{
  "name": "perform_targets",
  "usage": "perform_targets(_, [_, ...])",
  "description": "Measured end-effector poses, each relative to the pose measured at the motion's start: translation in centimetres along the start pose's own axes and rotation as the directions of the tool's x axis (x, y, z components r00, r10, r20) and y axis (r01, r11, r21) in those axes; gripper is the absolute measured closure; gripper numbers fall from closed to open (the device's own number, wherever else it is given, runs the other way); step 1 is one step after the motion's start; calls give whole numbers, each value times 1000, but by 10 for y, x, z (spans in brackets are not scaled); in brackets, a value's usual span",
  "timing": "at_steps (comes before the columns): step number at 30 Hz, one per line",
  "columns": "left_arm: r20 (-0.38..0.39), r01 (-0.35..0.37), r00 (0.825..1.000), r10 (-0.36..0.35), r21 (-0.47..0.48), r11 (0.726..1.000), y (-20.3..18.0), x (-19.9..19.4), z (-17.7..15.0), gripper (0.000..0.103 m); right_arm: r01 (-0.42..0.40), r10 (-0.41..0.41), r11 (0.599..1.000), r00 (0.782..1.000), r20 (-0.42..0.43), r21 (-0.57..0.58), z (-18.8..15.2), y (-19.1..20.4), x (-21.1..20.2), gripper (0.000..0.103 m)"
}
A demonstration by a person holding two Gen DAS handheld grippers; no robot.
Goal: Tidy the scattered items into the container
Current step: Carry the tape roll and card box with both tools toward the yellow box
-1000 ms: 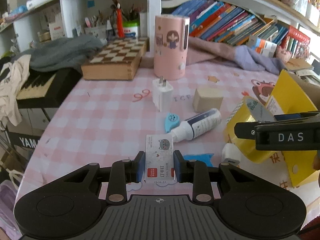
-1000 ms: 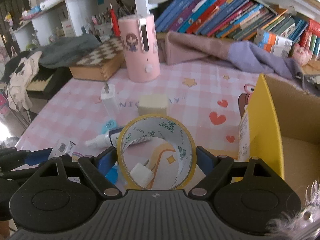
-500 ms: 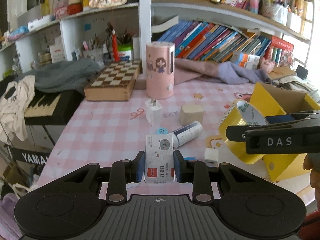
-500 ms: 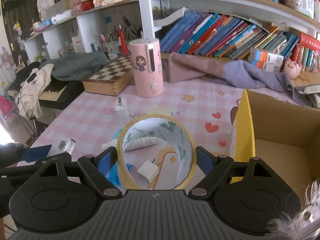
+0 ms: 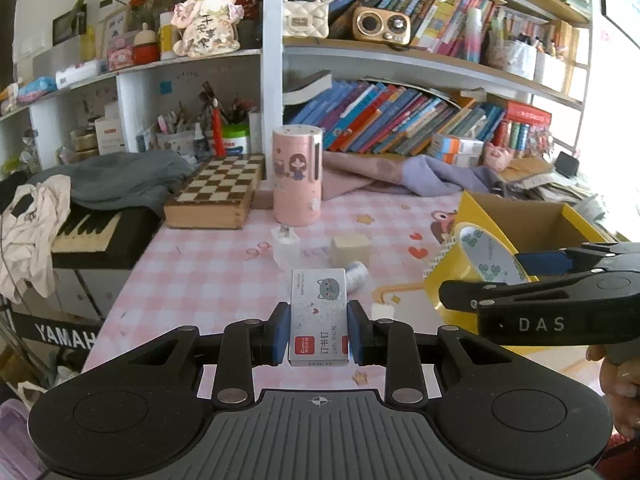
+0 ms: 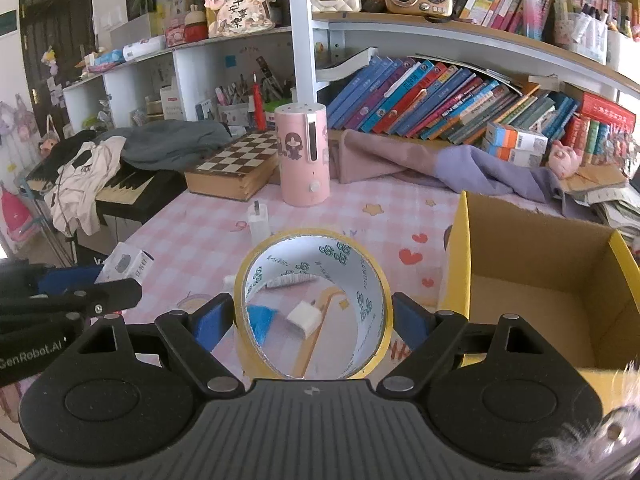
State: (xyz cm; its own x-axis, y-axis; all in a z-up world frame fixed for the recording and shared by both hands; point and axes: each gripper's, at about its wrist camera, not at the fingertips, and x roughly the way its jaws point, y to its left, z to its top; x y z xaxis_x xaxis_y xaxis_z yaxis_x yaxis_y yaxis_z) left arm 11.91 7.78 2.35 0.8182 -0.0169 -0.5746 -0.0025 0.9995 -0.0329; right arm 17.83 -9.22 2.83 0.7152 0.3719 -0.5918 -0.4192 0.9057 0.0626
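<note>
My left gripper [image 5: 318,334] is shut on a small white staple box [image 5: 318,316] with a cat face, held high above the pink checked table [image 5: 208,276]. My right gripper [image 6: 312,320] is shut on a yellow tape roll [image 6: 362,280], held upright above the table, left of the open yellow cardboard box [image 6: 536,300]. In the left wrist view the tape roll [image 5: 476,256] and right gripper [image 5: 552,296] sit in front of the box [image 5: 520,216]. On the table lie a white charger [image 5: 285,246], a beige block [image 5: 351,249], a tube [image 5: 356,274] and a small white plug [image 6: 304,316].
A pink cylinder [image 5: 297,178] and a chessboard box [image 5: 218,196] stand at the back of the table. A purple cloth [image 6: 440,164] lies under the bookshelf. A keyboard [image 5: 84,232] with clothes on it stands off the table's left edge.
Both grippers have risen well above the table with their loads, and the table items look smaller and farther away. The yellow box now shows its open inside.
</note>
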Motion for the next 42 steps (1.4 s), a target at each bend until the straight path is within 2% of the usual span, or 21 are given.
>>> perform_targets(16, [-35, 50, 998, -50, 3, 999, -13, -64, -61, 75, 28, -26, 999, 999, -41, 38, -69, 25, -69, 19])
perform_targets(26, [-44, 109, 993, -108, 18, 994, -28, -79, -74, 75, 111, -95, 979, 991, -97, 170, -92, 2, -97, 19])
perform_targets(34, [-61, 197, 979, -193, 68, 978, -54, -76, -75, 75, 177, -160, 965, 982, -102, 191, -106, -14, -121, 19])
perform_targets(42, [-84, 292, 956, -282, 145, 945, -90, -69, -73, 75, 270, -245, 924, 962, -124, 271, -125, -43, -144, 19])
